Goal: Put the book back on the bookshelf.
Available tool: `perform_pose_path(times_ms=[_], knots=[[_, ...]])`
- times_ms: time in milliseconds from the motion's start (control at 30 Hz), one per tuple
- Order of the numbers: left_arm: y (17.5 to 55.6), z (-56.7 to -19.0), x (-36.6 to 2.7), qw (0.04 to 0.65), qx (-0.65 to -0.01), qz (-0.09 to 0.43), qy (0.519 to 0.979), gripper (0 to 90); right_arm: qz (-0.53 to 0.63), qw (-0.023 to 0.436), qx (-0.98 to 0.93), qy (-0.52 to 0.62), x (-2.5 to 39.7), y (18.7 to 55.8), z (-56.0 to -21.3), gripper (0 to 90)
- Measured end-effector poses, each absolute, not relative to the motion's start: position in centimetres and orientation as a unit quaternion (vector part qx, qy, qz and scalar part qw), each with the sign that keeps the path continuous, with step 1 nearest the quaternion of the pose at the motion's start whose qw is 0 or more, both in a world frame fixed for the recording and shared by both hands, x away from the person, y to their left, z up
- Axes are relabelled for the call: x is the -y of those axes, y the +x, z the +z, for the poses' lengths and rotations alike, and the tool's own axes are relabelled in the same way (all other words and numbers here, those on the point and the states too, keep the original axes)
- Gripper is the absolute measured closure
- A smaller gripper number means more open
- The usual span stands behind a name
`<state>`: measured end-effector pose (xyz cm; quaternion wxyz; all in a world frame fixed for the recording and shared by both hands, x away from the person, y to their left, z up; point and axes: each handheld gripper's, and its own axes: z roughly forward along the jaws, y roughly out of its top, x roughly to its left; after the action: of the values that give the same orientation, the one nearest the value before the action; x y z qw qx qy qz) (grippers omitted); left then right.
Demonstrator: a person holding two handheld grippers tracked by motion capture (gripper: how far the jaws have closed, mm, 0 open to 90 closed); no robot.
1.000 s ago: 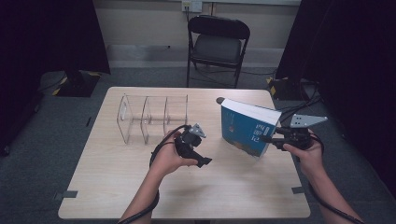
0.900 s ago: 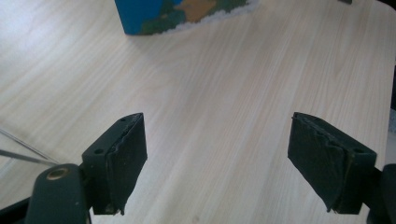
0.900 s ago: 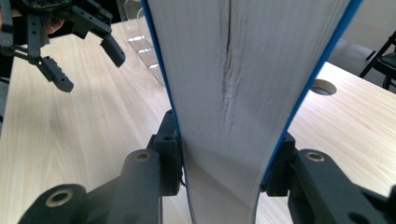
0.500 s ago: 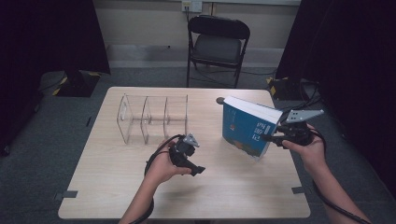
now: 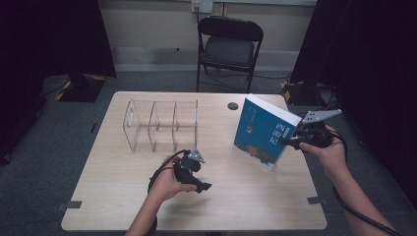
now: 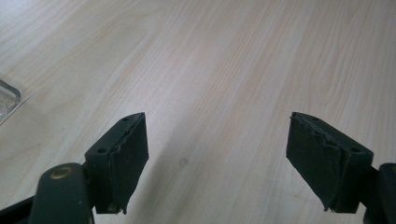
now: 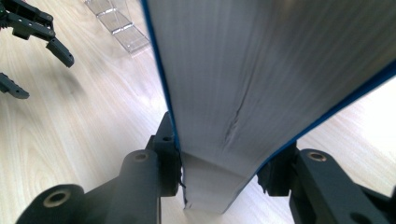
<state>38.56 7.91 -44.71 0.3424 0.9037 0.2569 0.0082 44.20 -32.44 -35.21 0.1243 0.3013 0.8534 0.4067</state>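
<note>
A blue-covered book stands tilted above the table's right side, held by its page edge in my right gripper. In the right gripper view the jaws clamp the book's white page block from both covers. A clear plastic rack with several slots stands at the table's middle left. My left gripper hovers low over the table in front of the rack, open, with bare wood between its fingers. The left gripper also appears at the upper left of the right gripper view, near the rack.
A light wooden table carries a small dark round spot near its far edge. A black folding chair stands behind the table. Dark curtains flank both sides. A rack corner shows at the left edge of the left gripper view.
My left gripper has drawn back toward the table's front. My right gripper has lifted and tilted the book slightly, keeping hold of it.
</note>
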Motion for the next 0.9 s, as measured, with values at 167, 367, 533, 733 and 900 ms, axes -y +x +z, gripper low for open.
perform_pose_path(times_ms=[167, 367, 533, 733, 900], knots=[[38.3, -45.2, -8.3, 0.343, -0.258, 0.007, 0.903, 20.8, 0.393, 0.115, -0.86, 0.304, 32.3, 44.5, -34.6, 56.6], [38.0, -45.9, -8.6, 0.351, -0.265, 0.005, 0.898, 20.7, 0.377, 0.12, -0.869, 0.296, 31.9, 44.8, -32.7, 54.9], [37.7, -46.2, -8.9, 0.344, -0.266, 0.006, 0.901, 20.7, 0.351, 0.117, -0.881, 0.294, 31.6, 45.3, -32.2, 53.5], [37.5, -46.5, -9.0, 0.34, -0.263, 0.002, 0.903, 20.5, 0.323, 0.106, -0.893, 0.293, 30.9, 46.0, -31.0, 51.4], [37.3, -46.2, -9.2, 0.34, -0.26, 0.007, 0.904, 20.4, 0.294, 0.089, -0.902, 0.303, 30.5, 46.7, -30.6, 48.1]])
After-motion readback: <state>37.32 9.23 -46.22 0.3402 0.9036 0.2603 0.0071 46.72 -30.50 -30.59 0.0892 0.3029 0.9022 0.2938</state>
